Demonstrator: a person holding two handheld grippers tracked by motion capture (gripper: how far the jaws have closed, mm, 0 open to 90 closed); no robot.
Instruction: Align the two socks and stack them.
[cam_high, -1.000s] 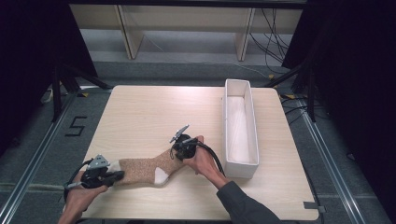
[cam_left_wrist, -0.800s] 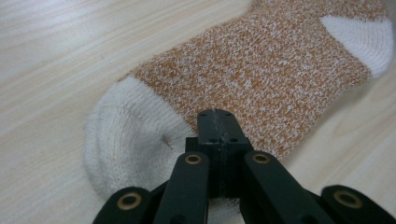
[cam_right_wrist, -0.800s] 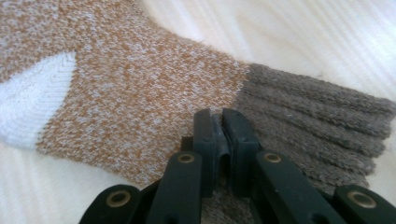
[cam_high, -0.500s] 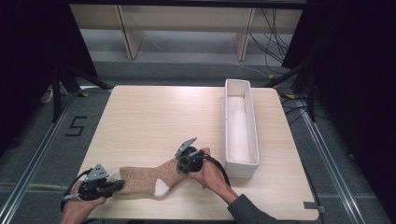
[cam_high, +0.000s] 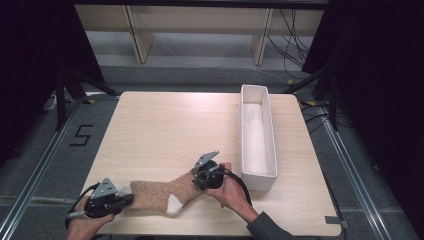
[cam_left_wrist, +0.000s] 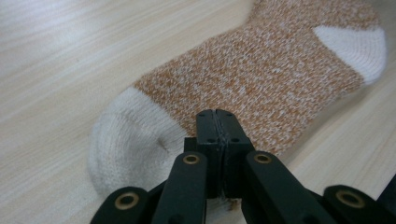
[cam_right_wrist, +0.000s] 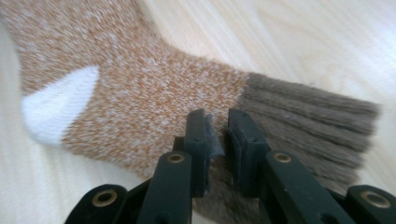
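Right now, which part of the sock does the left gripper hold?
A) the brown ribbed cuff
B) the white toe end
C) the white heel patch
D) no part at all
B: in the left gripper view the left gripper has its jaws pressed together at the white toe end of the sock, on the wooden table.

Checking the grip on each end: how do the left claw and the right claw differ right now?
The left claw has its jaws pressed together, pinching the sock near its cream toe; the right claw shows a small gap between its jaws. The left sits at the toe end, the right at the brown ribbed cuff. Both meet the same sock lying flat on the table.
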